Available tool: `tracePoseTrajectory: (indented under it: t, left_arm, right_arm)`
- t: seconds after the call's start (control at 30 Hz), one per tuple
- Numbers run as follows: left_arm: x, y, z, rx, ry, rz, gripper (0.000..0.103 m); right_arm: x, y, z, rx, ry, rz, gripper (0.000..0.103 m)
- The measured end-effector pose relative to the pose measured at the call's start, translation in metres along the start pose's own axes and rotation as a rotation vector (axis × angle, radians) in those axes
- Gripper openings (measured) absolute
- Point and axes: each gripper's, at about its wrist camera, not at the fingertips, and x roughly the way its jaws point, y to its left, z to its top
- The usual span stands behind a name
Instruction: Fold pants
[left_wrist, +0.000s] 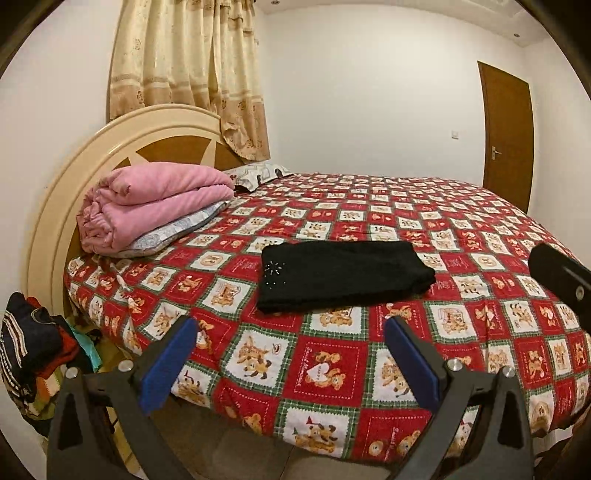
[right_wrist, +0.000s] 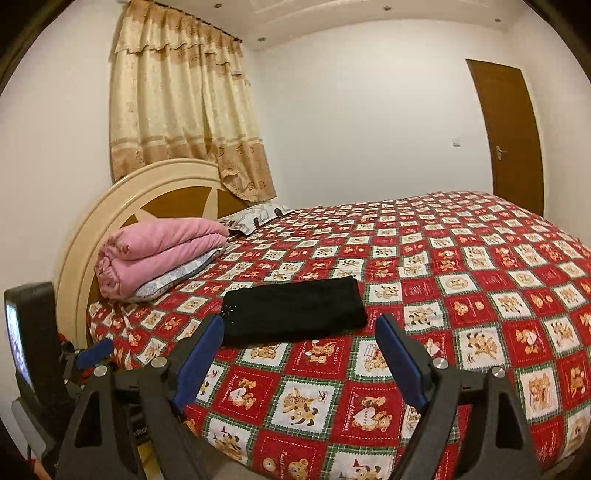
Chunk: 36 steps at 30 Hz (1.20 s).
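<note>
Black pants (left_wrist: 345, 275) folded flat on the teddy-bear bedspread (left_wrist: 461, 236). Left gripper (left_wrist: 290, 330) and right gripper (right_wrist: 301, 328) both spread wide, nothing between the jaws

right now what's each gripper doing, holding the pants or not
left gripper: open, holding nothing.
right gripper: open, holding nothing; black pants lie folded on the bed.

Both grippers (left_wrist: 291, 325) (right_wrist: 299, 325) open, prob. empty.
</note>
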Motion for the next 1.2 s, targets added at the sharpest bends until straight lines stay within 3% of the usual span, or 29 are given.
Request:
tracePoseTrajectory:
  t: [0.5, 1.2]
  left_arm:
    - [-0.022, -0.01, 0.001, 0.033, -0.061, 0.028, 0.103]
    - [-0.025, -0.01, 0.003, 0.035, -0.069, 0.032, 0.103]
  right_arm:
    - [-0.006, 0.0, -0.006, 0.005, 0.006, 0.003, 0.085]
    - [-0.009, -0.005, -0.007, 0.026, -0.005, -0.018, 0.085]
